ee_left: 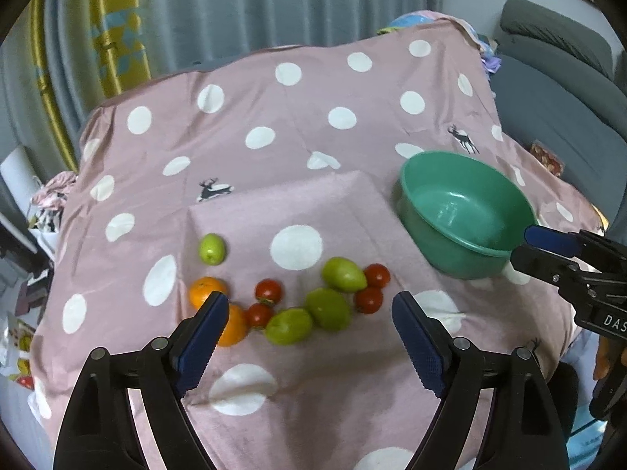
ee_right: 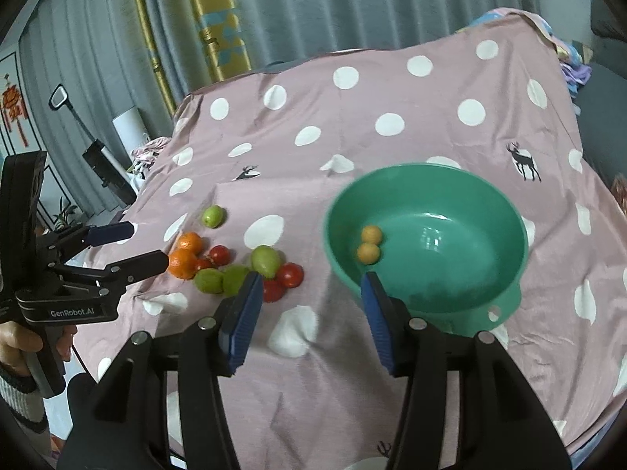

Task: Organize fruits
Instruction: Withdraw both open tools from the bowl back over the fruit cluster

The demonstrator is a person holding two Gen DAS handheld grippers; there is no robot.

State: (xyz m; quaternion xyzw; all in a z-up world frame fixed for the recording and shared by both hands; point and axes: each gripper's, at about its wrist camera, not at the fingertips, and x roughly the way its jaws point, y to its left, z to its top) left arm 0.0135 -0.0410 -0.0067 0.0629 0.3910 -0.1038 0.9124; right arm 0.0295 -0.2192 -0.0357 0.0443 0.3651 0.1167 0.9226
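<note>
Both grippers hang empty over the pink polka-dot cloth (ee_left: 313,125): the left gripper (ee_left: 309,309) gapes wide, the right gripper (ee_right: 311,290) stands partly open, nothing between the blue pads of either. Just beyond the left one lies a loose cluster of glossy round fruit: two oranges (ee_left: 207,291), four small red tomatoes (ee_left: 269,290) and four green fruits (ee_left: 344,274), one (ee_left: 212,249) apart at the far left. Farther right, the round green plastic bowl (ee_right: 490,203) holds two small yellow-orange fruits (ee_right: 371,234), touching.

Glossy green plastic bowl (ee_right: 505,211) on matt, softly creased pink polka-dot cloth (ee_right: 392,90)
</note>
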